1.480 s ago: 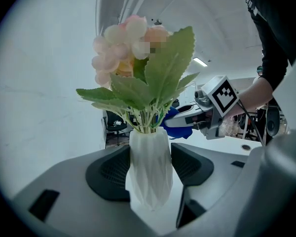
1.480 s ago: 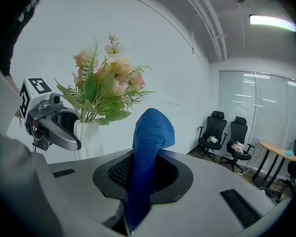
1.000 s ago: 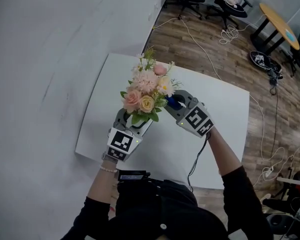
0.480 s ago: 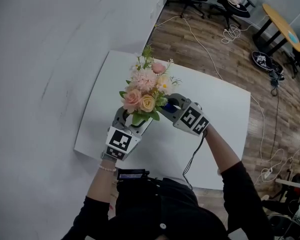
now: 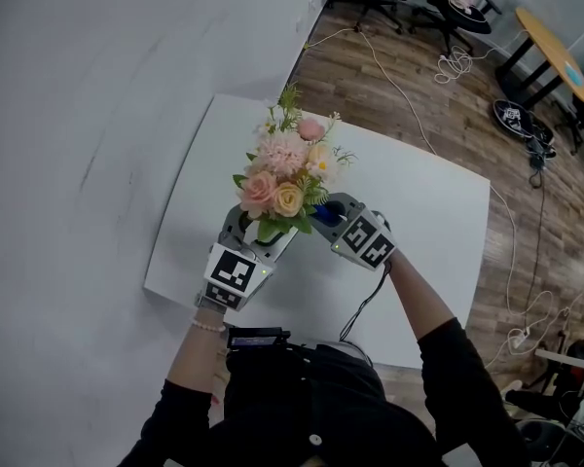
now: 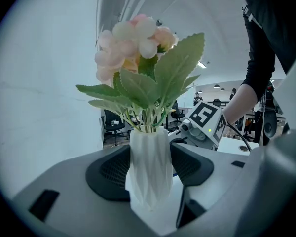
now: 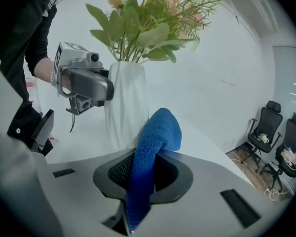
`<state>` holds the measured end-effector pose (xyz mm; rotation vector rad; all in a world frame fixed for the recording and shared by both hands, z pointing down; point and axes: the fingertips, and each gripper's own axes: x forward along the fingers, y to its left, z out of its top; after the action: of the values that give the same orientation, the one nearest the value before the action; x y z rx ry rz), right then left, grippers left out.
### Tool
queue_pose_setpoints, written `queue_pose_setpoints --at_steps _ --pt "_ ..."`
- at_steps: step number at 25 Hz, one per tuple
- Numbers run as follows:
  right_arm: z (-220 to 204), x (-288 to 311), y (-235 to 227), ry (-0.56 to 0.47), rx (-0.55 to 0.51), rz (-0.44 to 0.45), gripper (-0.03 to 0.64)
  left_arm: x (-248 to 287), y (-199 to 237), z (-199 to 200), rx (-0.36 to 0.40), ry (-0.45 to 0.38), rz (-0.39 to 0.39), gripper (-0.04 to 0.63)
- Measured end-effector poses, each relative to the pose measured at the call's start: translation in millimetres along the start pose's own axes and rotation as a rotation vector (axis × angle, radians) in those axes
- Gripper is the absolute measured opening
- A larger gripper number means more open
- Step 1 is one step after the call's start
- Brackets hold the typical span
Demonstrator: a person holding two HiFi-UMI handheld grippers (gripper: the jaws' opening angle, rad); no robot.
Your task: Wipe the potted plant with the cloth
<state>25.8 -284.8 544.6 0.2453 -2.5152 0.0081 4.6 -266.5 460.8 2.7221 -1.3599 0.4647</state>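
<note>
At the left, the left tool (image 6: 149,168) is pinching the white vase (image 6: 149,152) of the potted plant (image 5: 287,175) between its two dark pads, low on the ribbed body, and is holding it upright over the near left part of the white surface (image 5: 438,222); whether the base is resting on that surface or is raised off it cannot be told. The pink and cream flowers (image 5: 284,156) and the green leaves (image 6: 138,85) are standing above the vase mouth. To the right, the right tool (image 7: 143,174) is gripping the blue cloth (image 7: 160,130), its jaws pressed onto the lower part while a folded end is sticking up and forward past them. That fold is sitting right against the lower side of the vase, touching or just short of it; the right gripper view does not settle which. The step in hand appears to be the wiping itself, with one tool steadying the plant and the other bringing the cloth to it. The next move probably calls for pressing the fold lightly on the vase wall and dragging it along the ribs, or up to the leaves, while the left tool is gripping firmly enough that the plant is not tipping or turning under the push.
</note>
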Motion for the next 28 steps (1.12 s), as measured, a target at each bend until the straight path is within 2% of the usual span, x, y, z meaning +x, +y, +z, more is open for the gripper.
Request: queue_pose_setpoints --at_steps 10,14,20,28 --pt "-40.3 15.3 17.9 0.084 0.131 -0.057 0.087 1.1 1.1 -1.4 -0.005 0.002 -0.012 0.27" --pt "-47.8 15.4 30.1 0.086 0.207 -0.095 0.089 1.5 -0.1 0.0 -0.009 0.001 -0.017 0.27" --pt "-35.5 9.3 47.3 0.041 0.325 -0.167 0.089 -0.9 -1.2 0.0 -0.011 0.002 -0.032 0.27" --pt "-8.3 -7.8 55.4 -0.019 0.361 -0.269 0.089 -2.2 -1.8 -0.3 -0.011 0.0 -0.061 0.27"
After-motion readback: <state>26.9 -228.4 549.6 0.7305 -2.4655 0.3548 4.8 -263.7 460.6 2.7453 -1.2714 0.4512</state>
